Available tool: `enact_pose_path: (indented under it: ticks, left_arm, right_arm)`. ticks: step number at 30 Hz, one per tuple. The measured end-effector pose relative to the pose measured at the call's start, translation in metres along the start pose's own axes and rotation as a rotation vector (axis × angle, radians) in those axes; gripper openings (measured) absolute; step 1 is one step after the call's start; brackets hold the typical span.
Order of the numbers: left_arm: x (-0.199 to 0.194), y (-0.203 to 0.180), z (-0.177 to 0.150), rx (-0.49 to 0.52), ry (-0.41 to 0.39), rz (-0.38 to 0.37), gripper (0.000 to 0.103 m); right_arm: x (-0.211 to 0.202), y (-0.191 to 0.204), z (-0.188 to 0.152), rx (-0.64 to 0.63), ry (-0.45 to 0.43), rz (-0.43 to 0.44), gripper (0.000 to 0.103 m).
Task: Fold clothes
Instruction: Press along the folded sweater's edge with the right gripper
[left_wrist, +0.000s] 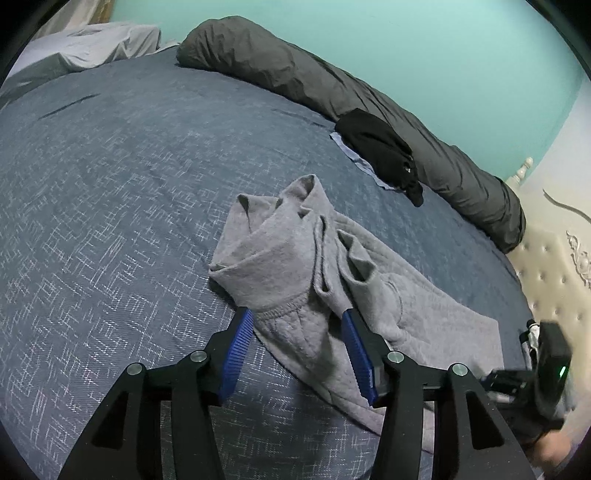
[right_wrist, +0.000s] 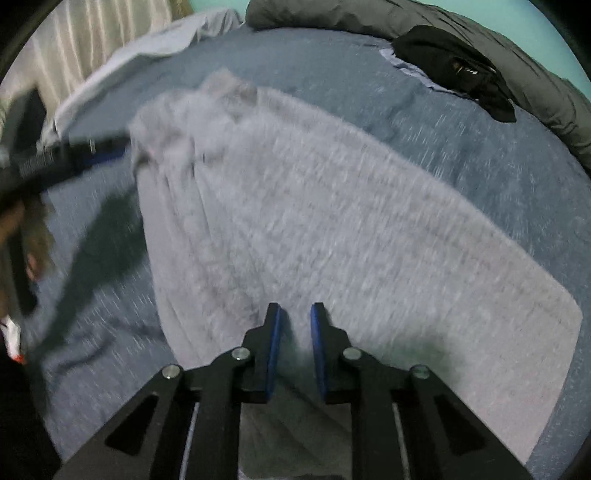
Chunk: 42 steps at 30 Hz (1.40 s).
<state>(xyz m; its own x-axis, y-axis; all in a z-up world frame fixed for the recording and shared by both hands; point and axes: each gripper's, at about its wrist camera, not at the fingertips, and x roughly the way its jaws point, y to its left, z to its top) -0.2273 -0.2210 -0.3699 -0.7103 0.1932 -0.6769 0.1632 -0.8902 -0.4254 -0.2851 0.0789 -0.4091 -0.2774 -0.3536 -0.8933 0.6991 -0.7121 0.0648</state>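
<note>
Grey sweatpants (left_wrist: 295, 266) lie on the blue bedspread (left_wrist: 110, 184), the waistband end bunched up and standing in folds. My left gripper (left_wrist: 295, 321) is open, its blue pads on either side of the elastic waistband, nothing clamped. In the right wrist view the same sweatpants (right_wrist: 332, 229) stretch out flat and blurred by motion. My right gripper (right_wrist: 295, 314) hovers over the leg end with a narrow gap between the pads and holds nothing. The left gripper shows there at the far left (right_wrist: 92, 151), at the waistband.
A black garment (left_wrist: 380, 151) lies on a light blue cloth near a long dark grey bolster (left_wrist: 332, 85) along the turquoise wall. A pale sheet (left_wrist: 92, 44) is heaped at the far corner. A tufted headboard (left_wrist: 546, 266) stands at right.
</note>
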Motion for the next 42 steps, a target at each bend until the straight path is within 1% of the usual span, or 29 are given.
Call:
enact_pose_path:
  ticks: [3, 5, 7, 11, 14, 16, 19, 21, 24, 28, 32, 34, 37, 40, 42]
  left_arm:
    - [0.000, 0.001, 0.000, -0.006, -0.001, 0.000, 0.054]
    - [-0.001, 0.002, 0.000, -0.011, -0.004, -0.001, 0.054]
    - [-0.001, 0.002, 0.000, -0.013, -0.005, -0.001, 0.054]
    - [-0.002, 0.002, 0.000, -0.013, -0.007, 0.000, 0.054]
    - [-0.003, 0.004, 0.001, -0.018, -0.009, 0.000, 0.054]
    - [-0.003, 0.005, 0.001, -0.021, -0.009, -0.001, 0.054]
    - [-0.004, 0.006, 0.000, -0.023, -0.007, -0.005, 0.054]
    - [-0.005, 0.007, 0.001, -0.024, -0.011, -0.005, 0.054]
    - [-0.006, 0.009, 0.002, -0.041, -0.014, -0.008, 0.054]
    - [-0.006, 0.007, 0.001, -0.029, -0.011, -0.010, 0.054]
    - [-0.006, 0.011, 0.002, -0.047, -0.012, -0.007, 0.054]
    - [-0.005, 0.011, 0.002, -0.043, -0.010, -0.006, 0.054]
    - [-0.006, 0.011, 0.003, -0.041, -0.013, -0.007, 0.054]
    - [-0.006, 0.012, 0.002, -0.050, -0.014, -0.005, 0.054]
    - [-0.006, 0.013, 0.002, -0.051, -0.013, 0.001, 0.054]
  right_arm:
    - [0.000, 0.000, -0.006, 0.030, -0.020, -0.007, 0.015]
    - [0.000, 0.006, -0.006, 0.010, -0.014, -0.033, 0.014]
    - [-0.007, 0.007, 0.002, 0.000, -0.021, -0.047, 0.013]
    - [-0.015, -0.002, 0.026, 0.109, -0.088, -0.027, 0.013]
    - [0.002, 0.008, 0.039, 0.124, -0.068, -0.017, 0.013]
    - [0.018, 0.015, 0.040, 0.127, -0.033, -0.048, 0.013]
    - [0.016, 0.009, 0.039, 0.210, -0.053, -0.034, 0.012]
    - [-0.001, 0.000, 0.035, 0.288, -0.094, -0.064, 0.012]
    - [-0.015, -0.009, 0.021, 0.389, -0.122, -0.091, 0.012]
    - [0.001, -0.007, 0.016, 0.410, -0.079, -0.133, 0.012]
    - [0.017, -0.005, 0.016, 0.421, -0.074, -0.200, 0.012]
    - [0.015, -0.005, 0.016, 0.444, -0.074, -0.203, 0.011]
    - [0.005, -0.009, 0.006, 0.517, -0.100, -0.196, 0.011]
    - [0.013, 0.002, -0.001, 0.477, -0.088, -0.239, 0.011]
    - [0.010, 0.003, -0.005, 0.481, -0.092, -0.231, 0.011]
